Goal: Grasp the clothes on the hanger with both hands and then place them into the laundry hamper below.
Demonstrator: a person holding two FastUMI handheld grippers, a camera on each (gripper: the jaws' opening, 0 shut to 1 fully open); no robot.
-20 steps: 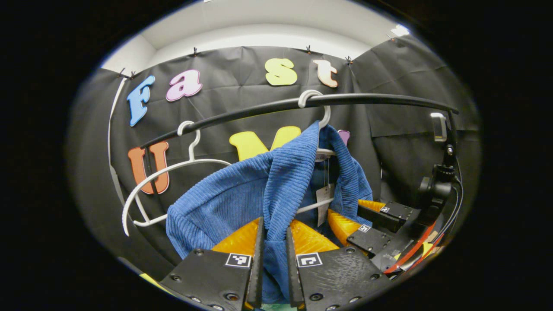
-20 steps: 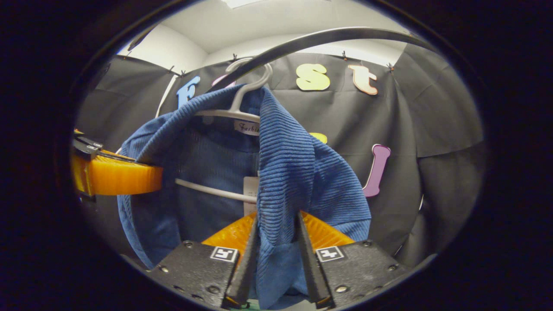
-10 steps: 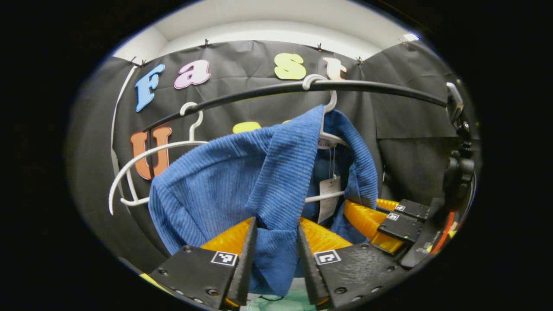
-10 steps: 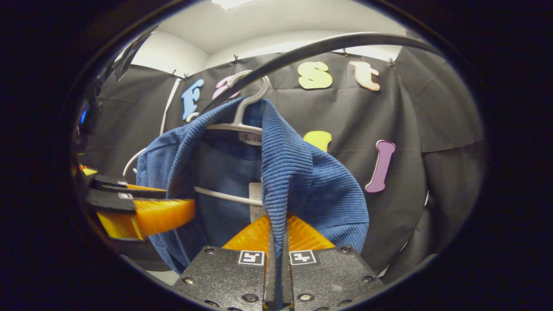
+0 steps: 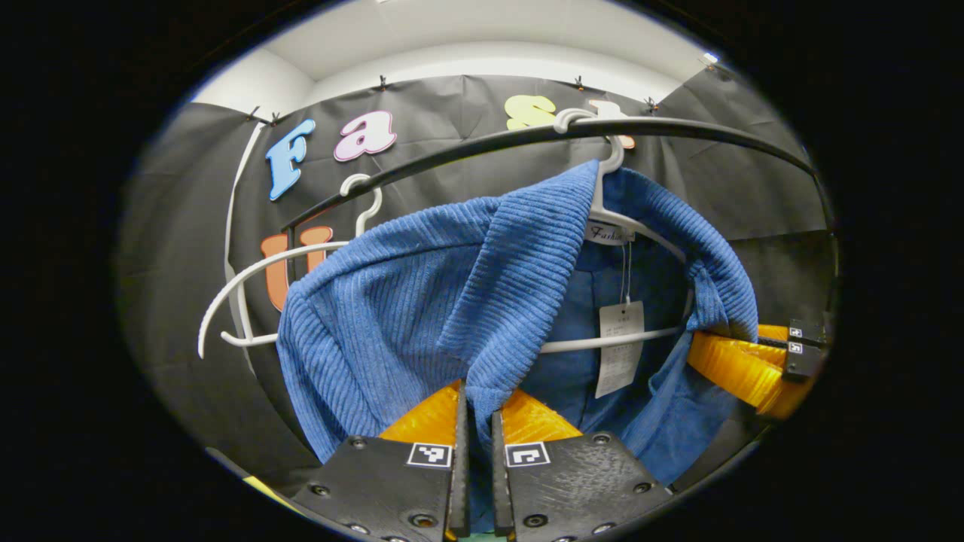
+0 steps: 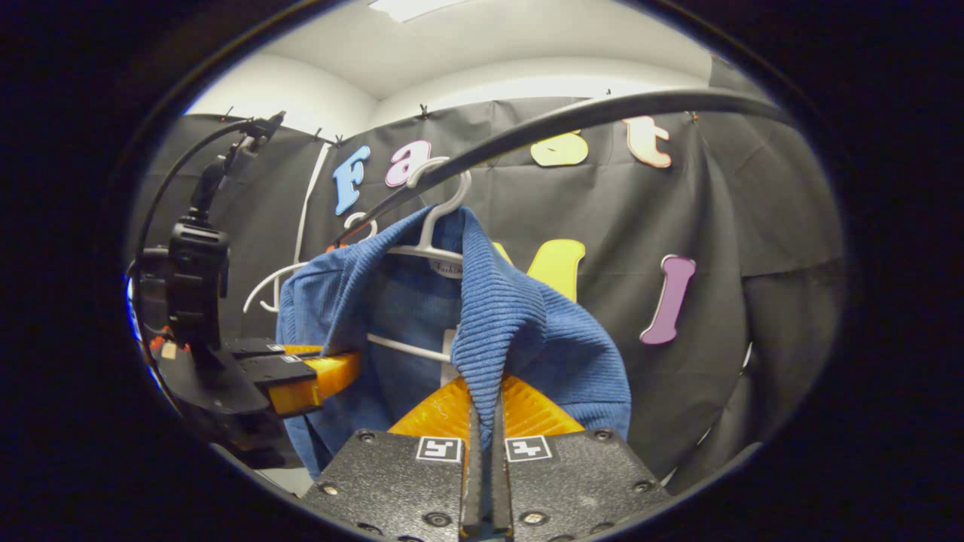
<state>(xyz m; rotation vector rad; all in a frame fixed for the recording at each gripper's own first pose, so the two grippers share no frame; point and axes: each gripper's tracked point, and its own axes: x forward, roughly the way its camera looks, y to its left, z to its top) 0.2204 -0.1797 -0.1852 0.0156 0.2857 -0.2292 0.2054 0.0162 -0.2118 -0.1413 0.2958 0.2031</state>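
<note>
A blue ribbed garment (image 5: 422, 301) (image 6: 520, 331) hangs on a white hanger (image 5: 610, 162) (image 6: 437, 218) from a black rail (image 5: 678, 132) (image 6: 602, 113). My left gripper (image 5: 476, 410) is shut on a fold of the garment's left front edge. My right gripper (image 6: 486, 410) is shut on the right front edge. In the left gripper view the right gripper's orange fingers (image 5: 742, 365) press the cloth at the far right. The left gripper (image 6: 301, 373) appears at the left in the right gripper view, its fingers on the cloth. A paper tag (image 5: 619, 350) dangles inside the garment.
A second, bare white hanger (image 5: 256, 286) (image 6: 282, 282) hangs on the rail to the left of the garment. The black cloth wall stands close behind. A camera mount with a cable (image 6: 196, 263) rises above the left gripper.
My left gripper's jaws have closed from a loose hold to a tight pinch on the cloth. Both grippers have drawn back and down a little; the garment's front edges are pulled apart.
</note>
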